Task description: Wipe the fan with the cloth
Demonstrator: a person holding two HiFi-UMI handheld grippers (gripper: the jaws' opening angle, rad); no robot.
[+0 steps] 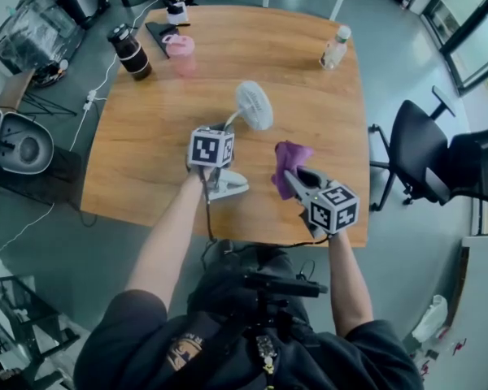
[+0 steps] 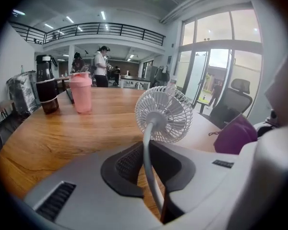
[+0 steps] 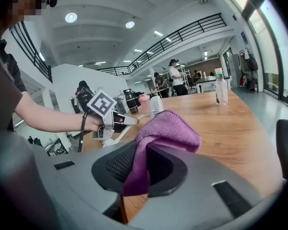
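Far left of the table (image 1: 138, 161): black flask (image 1: 130, 51) and pink cup (image 1: 180, 54), upright, well apart from the work.

Left gripper (image 2: 151, 171): jaws narrowly apart, clamped on the thin stem of the fan (image 1: 254, 104). Fan head raised over mid-table, its rear toward this gripper.

Right gripper (image 3: 134, 169): jaws closed on a fold of the purple cloth (image 1: 291, 157). Loose bunch protruding past the tips, near the fan head but not touching it.

Judged step: bringing cloth to grille. Recommended:
- Wipe with the protruding bunch only, hard tips kept off the grille.
- Use light strokes, given a slim stem likely to flex.
- Hold the stem firm against the push.

Room: bare wood ahead and to the right, as far as the water bottle (image 1: 335, 47) by the far right edge. Near edge close beneath both hands. Office chair (image 1: 415, 149) beyond the right edge, apart from the arms.
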